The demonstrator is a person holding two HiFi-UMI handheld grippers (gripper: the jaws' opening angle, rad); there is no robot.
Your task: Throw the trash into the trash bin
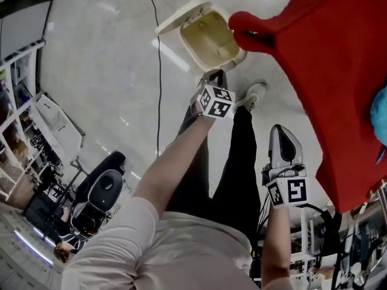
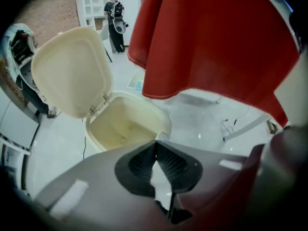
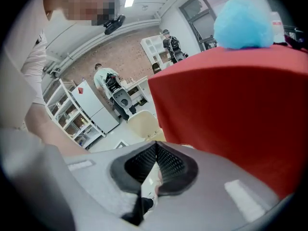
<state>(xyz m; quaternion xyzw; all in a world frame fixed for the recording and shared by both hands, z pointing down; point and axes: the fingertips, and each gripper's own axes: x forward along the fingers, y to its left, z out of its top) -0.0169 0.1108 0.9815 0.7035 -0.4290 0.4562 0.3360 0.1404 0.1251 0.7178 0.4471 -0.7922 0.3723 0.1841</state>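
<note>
- Clenched tight on nothing: the left gripper (image 2: 155,141), with its tips pressed together, poised above and just beside the mouth of the trash bin (image 1: 192,47).
- Likewise clenched and empty: the right gripper (image 3: 155,142), held apart from the bin and beside the hanging red cloth (image 1: 326,71).
- Standing on the floor with its lid (image 2: 72,71) flipped up and its mouth wide open, close under a drooping corner of the red cloth.
- No trash in either claw. Too dim inside the bin to tell what lies at the bottom.
- Possibly the next piece to go: a blue crumpled lump (image 3: 243,23) on top of the red cloth, well apart from both claws. A guess only.
- Risk of pushing the lump along instead of taking it, if reached for with the pads shut. Best to spread them first.
- Risk of a weak pinch on something so soft and rounded, and a drop short of the bin.
- Risk of snagging the draped corner on the way across, dragging the cloth and whatever sits on it.
- Risk of knocking the raised lid so that it falls shut over the opening.
- Risk underfoot too, from a cable (image 1: 159,71) trailing over the floor just beside the bin.
</note>
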